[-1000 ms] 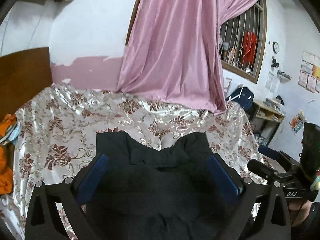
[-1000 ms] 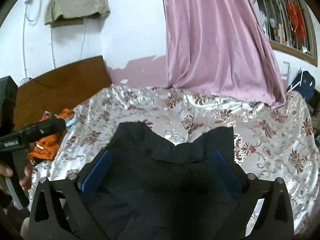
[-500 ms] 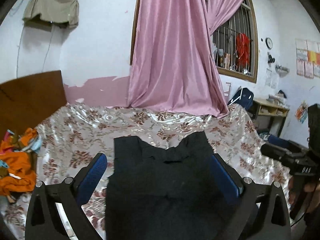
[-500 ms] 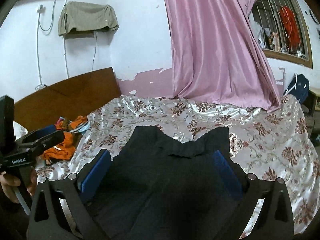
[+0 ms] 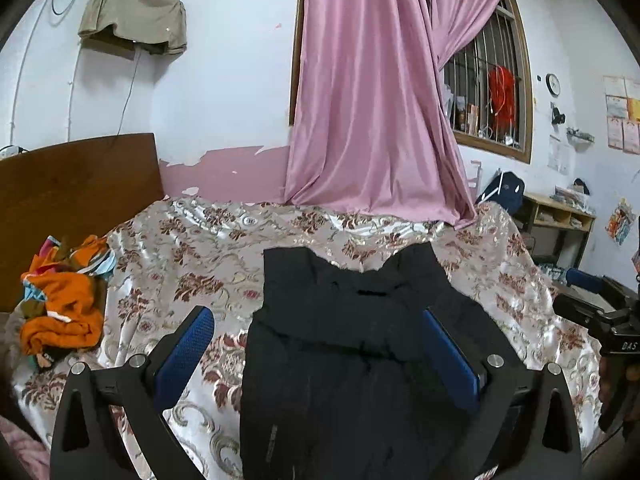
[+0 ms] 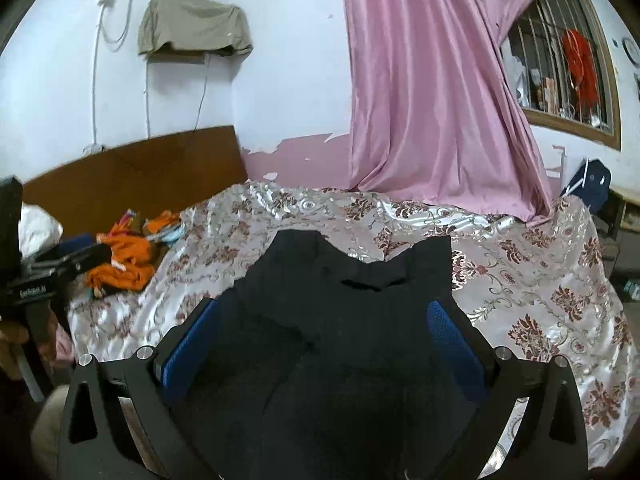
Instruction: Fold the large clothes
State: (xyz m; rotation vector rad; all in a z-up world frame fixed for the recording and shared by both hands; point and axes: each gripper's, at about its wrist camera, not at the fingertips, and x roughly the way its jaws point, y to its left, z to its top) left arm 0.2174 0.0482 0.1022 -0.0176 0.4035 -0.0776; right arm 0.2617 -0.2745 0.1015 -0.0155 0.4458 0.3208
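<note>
The black fabric garment (image 5: 352,344) lies flat on the floral satin bedspread (image 5: 192,256), long axis running away from both hand-held grippers. The left hand-held gripper (image 5: 320,352) and right hand-held gripper (image 6: 320,340) hover above its near end, fingers apart, clamping nothing.

I'm seeing open bedspread (image 5: 224,252) lying to the far side of the black garment (image 5: 352,320), all the way to the curtain (image 5: 372,120), whose hem is resting on the bed's far edge. On my left, a heap of orange clothes (image 5: 60,312) is sitting by the headboard (image 5: 76,184) and blocking that corner. To the right of the garment the cover (image 6: 540,300) is lying bare to the bed's edge. A desk (image 5: 556,216) is standing beyond that edge.
</note>
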